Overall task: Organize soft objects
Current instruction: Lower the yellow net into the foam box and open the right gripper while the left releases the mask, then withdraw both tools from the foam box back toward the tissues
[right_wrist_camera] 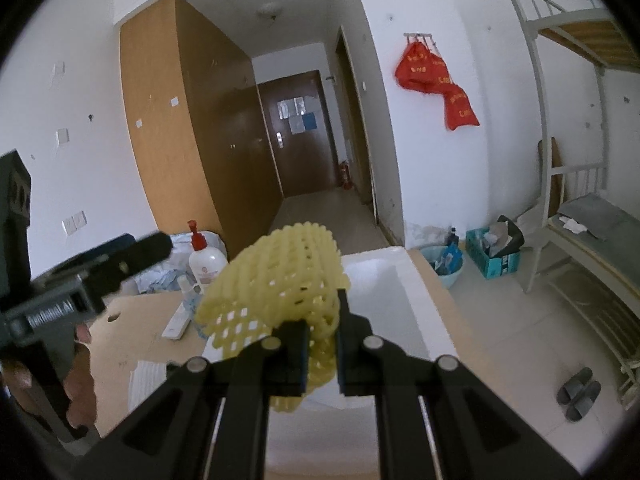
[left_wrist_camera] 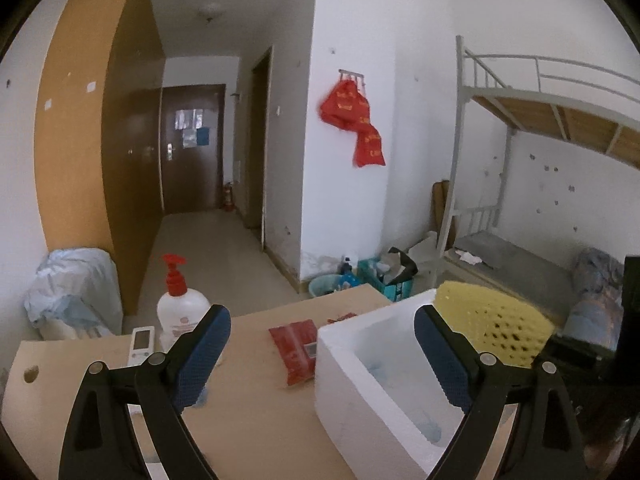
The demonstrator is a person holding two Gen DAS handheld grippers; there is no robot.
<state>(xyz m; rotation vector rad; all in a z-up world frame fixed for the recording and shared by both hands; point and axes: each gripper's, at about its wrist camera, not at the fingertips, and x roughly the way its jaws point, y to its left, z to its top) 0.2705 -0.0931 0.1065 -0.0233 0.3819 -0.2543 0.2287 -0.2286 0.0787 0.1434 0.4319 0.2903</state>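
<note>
My right gripper (right_wrist_camera: 322, 340) is shut on a yellow foam net sleeve (right_wrist_camera: 280, 280) and holds it up above a white foam box (right_wrist_camera: 384, 292). The net also shows in the left wrist view (left_wrist_camera: 496, 320), beyond the box's far right corner. My left gripper (left_wrist_camera: 322, 344) is open and empty, hovering over the table with the white foam box (left_wrist_camera: 352, 364) between and below its fingers. The box holds something pale blue inside (left_wrist_camera: 424, 428). The left gripper shows at the left of the right wrist view (right_wrist_camera: 132, 252).
A tan table (left_wrist_camera: 256, 420) carries a red packet (left_wrist_camera: 296, 350), a white pump bottle with a red top (left_wrist_camera: 180, 308) and a white remote (left_wrist_camera: 141, 344). A wardrobe, a hallway door, a bunk bed (left_wrist_camera: 560, 120) and floor bins (left_wrist_camera: 384, 276) lie beyond.
</note>
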